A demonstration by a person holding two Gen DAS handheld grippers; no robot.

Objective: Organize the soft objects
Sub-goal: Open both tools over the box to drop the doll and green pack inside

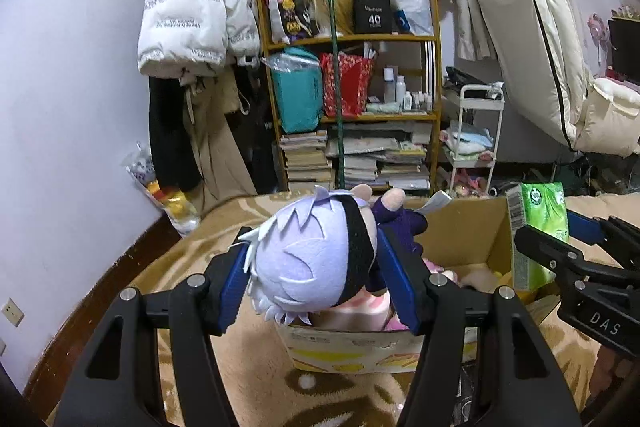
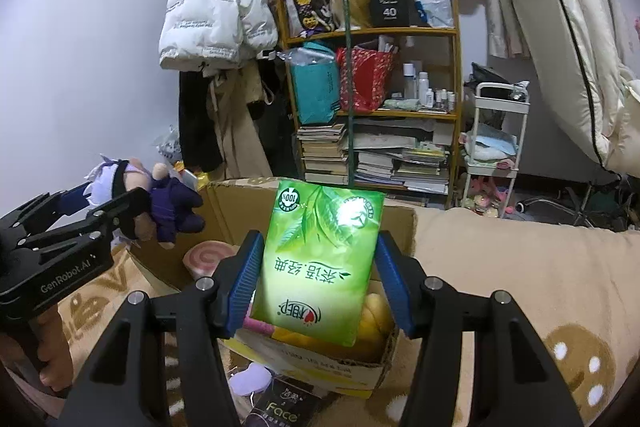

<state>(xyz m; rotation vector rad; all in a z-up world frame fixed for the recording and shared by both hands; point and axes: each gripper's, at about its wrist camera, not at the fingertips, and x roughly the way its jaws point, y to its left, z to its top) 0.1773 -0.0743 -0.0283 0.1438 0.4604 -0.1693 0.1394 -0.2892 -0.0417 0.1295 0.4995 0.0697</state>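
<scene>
Blue pads (image 1: 394,279) of the left gripper (image 1: 318,279) squeeze the head of a plush doll (image 1: 316,259) with pale purple hair. The doll hangs over the near left corner of the cardboard box (image 1: 460,231), not yet inside. The right gripper (image 2: 316,287) is closed on a green pack of tissues (image 2: 320,259) and holds it up over the near edge of the same box.

Some soft things are already in the box: a pink striped cushion (image 2: 208,257) and something soft and yellow (image 2: 374,323). So the job looks partly done. I think the doll and the tissues still have to go in.

From the left camera you see the doll's hair and black band up close, and the tissue pack only from its thin side. Only the right camera shows the front of the pack with its leaves, a pale purple thing (image 2: 250,379) and a dark packet (image 2: 282,411) on the brown blanket (image 2: 500,287) by the box's near edge.
</scene>
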